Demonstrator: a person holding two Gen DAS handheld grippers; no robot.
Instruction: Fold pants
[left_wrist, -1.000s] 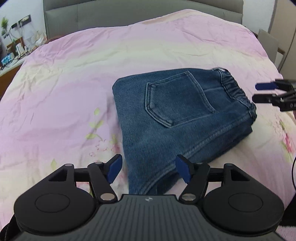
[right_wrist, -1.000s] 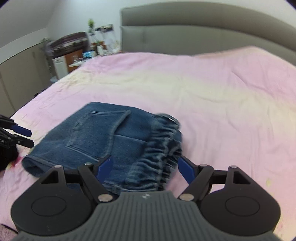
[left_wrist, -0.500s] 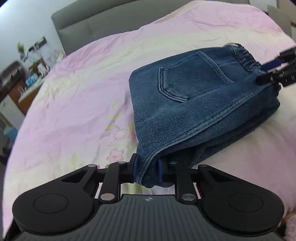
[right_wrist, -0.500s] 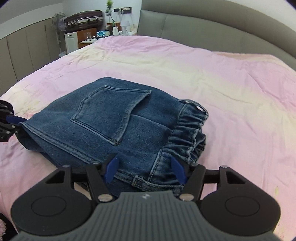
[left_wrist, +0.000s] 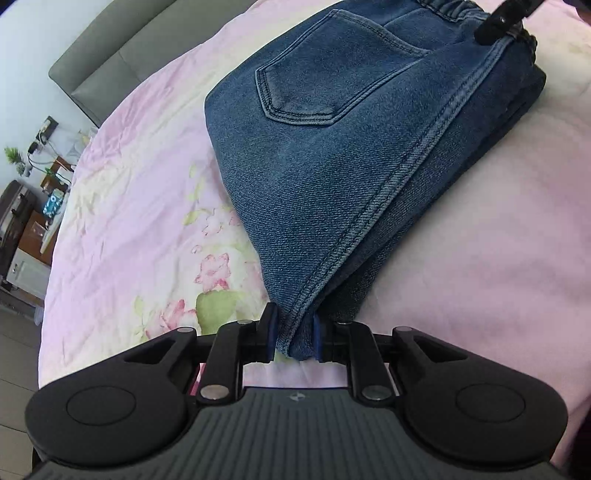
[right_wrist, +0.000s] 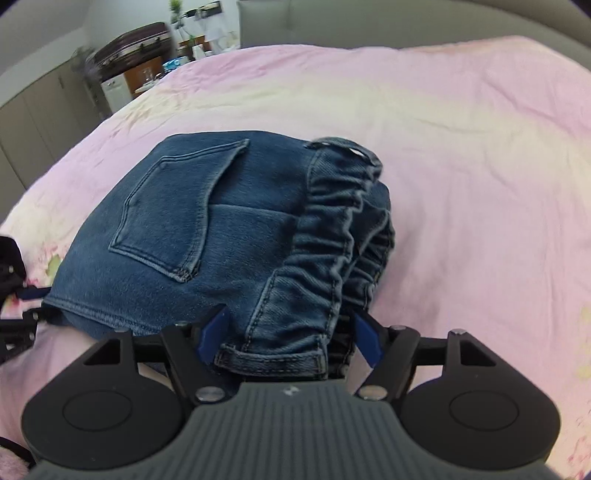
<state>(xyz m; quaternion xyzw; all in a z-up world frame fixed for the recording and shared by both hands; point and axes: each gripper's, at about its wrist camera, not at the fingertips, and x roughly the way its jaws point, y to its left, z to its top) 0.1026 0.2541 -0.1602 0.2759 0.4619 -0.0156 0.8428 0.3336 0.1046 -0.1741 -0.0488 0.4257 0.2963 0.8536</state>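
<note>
Left gripper up close, blue pads pinching the near folded corner of the dark blue denim pants, cloth bunched tight between them. Over on the other side, the right gripper straddles the gathered elastic waistband, jaws spread and opening, the thick roll of denim sitting between the pads with the left pad against it, so I'd call that no firm hold yet. The pants lie as a compact folded bundle on the pink floral quilted bedspread, back pocket facing up. Looks like the last stage: both ends taken for a final fold or a lift of the bundle. Next move calls for the right jaws to close on that bulky waistband before anything rises. Heavy twill, stiff doubled seams, puckered elastic; beyond, soft crinkled bedding, then a grey padded headboard
</note>
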